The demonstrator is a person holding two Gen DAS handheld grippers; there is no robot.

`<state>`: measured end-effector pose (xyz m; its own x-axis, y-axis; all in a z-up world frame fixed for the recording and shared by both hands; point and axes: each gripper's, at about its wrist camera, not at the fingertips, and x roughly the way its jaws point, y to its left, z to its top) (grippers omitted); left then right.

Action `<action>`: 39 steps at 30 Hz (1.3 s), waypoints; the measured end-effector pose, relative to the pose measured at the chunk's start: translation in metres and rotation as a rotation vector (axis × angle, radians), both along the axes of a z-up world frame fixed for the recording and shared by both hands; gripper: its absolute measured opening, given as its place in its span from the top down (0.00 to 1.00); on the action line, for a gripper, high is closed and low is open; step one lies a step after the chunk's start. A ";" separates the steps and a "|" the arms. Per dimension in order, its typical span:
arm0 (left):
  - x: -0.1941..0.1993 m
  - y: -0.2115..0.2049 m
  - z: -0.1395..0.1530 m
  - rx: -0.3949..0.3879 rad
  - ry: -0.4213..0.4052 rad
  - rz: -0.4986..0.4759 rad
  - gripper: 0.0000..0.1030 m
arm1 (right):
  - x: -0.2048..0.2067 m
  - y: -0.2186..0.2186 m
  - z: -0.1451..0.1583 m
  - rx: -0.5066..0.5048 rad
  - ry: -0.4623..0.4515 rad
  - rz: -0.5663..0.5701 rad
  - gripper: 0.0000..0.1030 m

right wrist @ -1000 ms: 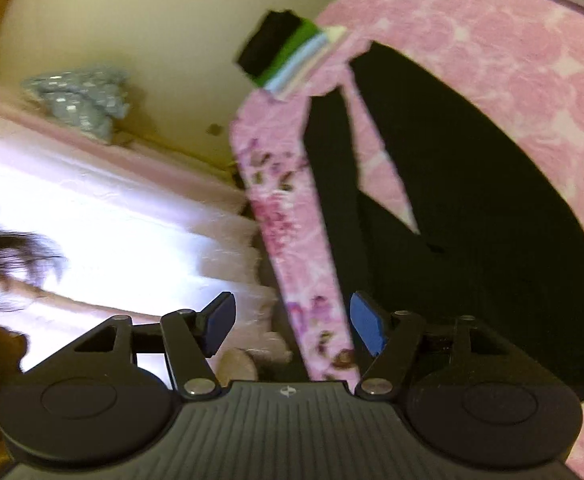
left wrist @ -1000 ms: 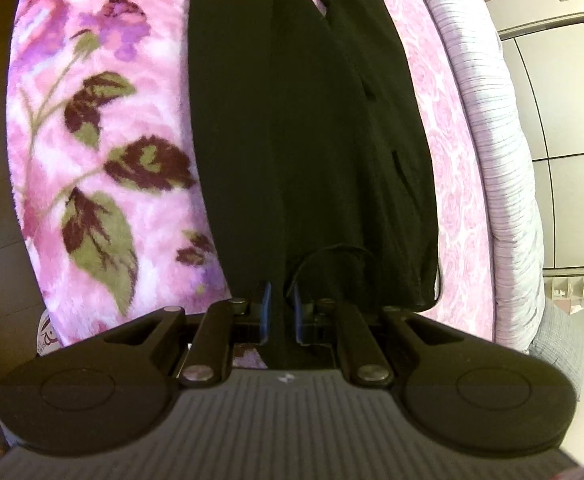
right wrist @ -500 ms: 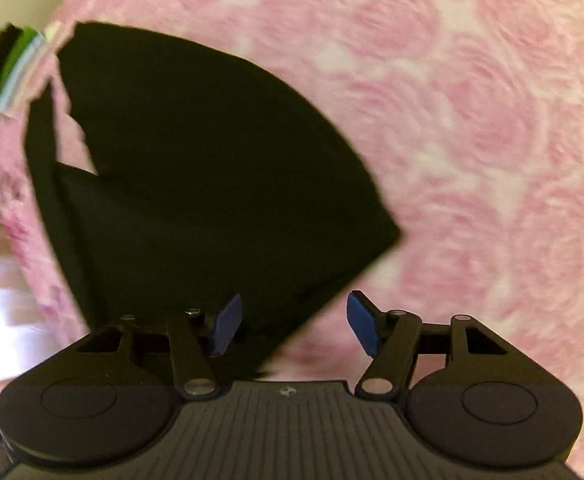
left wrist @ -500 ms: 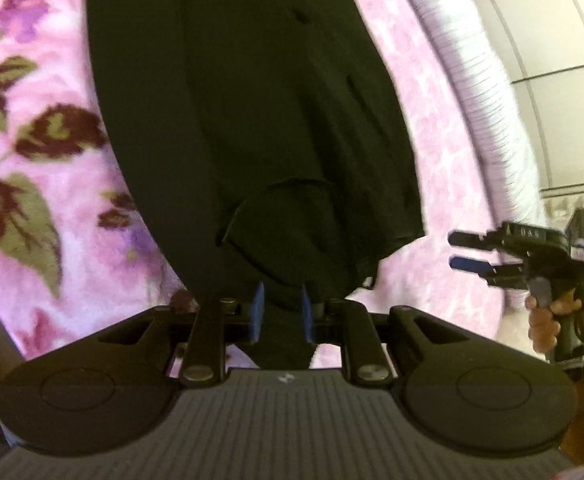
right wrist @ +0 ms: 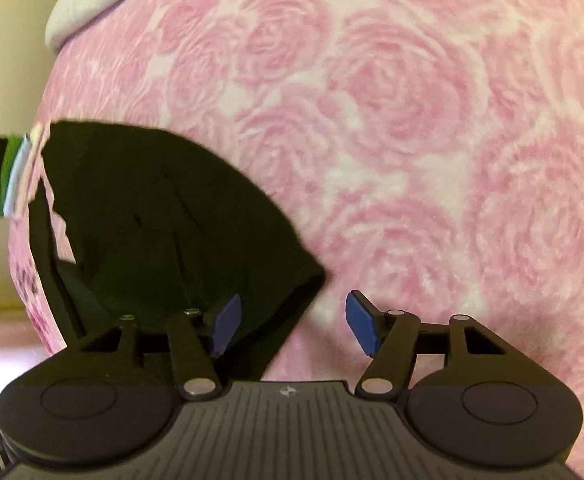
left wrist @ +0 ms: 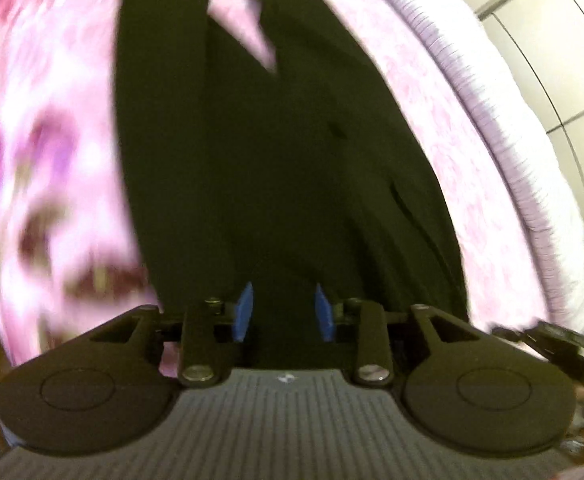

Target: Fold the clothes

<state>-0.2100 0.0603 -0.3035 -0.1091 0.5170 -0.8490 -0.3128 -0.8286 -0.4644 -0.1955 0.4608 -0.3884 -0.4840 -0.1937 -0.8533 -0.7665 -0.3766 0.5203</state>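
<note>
Left gripper [left wrist: 284,312] first: my left tongs are opening, the two blue pads [left wrist: 243,312] parted with the black garment [left wrist: 276,168] running between them, and I see no pad pressing on the cloth, so I call them released. From the left wrist view that garment stretches from 6 o'clock, right at the fingertips, up to 12 o'clock, lying flat on the pink floral blanket [left wrist: 44,152] (the picture is smeared, so the flower print at 9 o'clock is only a blur). A small wedge of pink shows through the black cloth near 12 o'clock. At 2 o'clock a pale ribbed cover [left wrist: 503,120] edges the blanket, and past it stand light wall panels [left wrist: 571,72]. At 4 o'clock the other tool sits dark and blurred at the frame's edge.

Right gripper [right wrist: 290,328] next: my right tongs are spreading a little, standing wide and released, over the rose-patterned blanket [right wrist: 391,100]. The garment's folded corner [right wrist: 292,288] reaches in from 9 o'clock and lies under the left pad [right wrist: 224,328]; whether it touches that pad I cannot tell. The right pad hangs over bare pink. At 9 o'clock, beyond the garment, a small stack of folded clothes [right wrist: 6,176] shows black, green and pale edges.
</note>
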 end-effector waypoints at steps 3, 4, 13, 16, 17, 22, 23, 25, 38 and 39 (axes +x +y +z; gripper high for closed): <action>0.050 -0.026 -0.011 0.050 -0.200 0.102 0.58 | 0.009 0.001 -0.016 -0.047 0.026 -0.052 0.37; 0.068 -0.036 -0.018 0.071 -0.273 0.156 0.57 | 0.011 0.000 -0.021 -0.054 0.036 -0.066 0.37; 0.114 -0.049 -0.068 0.201 -0.339 0.403 0.49 | 0.021 -0.001 -0.052 -0.106 0.155 -0.154 0.31; 0.117 -0.043 -0.074 0.208 -0.310 0.382 0.84 | 0.013 -0.006 -0.056 -0.083 0.183 -0.142 0.34; 0.119 -0.042 -0.074 0.214 -0.301 0.360 0.94 | 0.010 -0.007 -0.056 -0.071 0.184 -0.135 0.53; 0.141 -0.040 -0.048 0.132 -0.175 0.222 1.00 | 0.002 -0.012 -0.042 0.015 0.197 -0.084 0.92; 0.145 -0.040 -0.042 0.130 -0.161 0.199 1.00 | 0.003 -0.014 -0.033 0.051 0.196 -0.061 0.93; 0.157 -0.033 -0.032 0.131 -0.151 0.146 1.00 | 0.007 -0.018 -0.013 0.120 0.200 -0.024 0.95; 0.227 0.008 -0.025 0.007 -0.256 -0.123 0.72 | 0.100 0.002 0.019 0.178 -0.040 -0.099 0.59; 0.225 0.003 -0.016 -0.020 -0.234 -0.154 0.71 | 0.106 -0.001 0.023 0.189 -0.055 -0.110 0.56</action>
<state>0.0148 0.0634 -0.3194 0.1699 0.4952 -0.8520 -0.3220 -0.7892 -0.5229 -0.0897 0.4598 -0.3653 -0.4450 0.0231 -0.8952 -0.8335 -0.3763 0.4046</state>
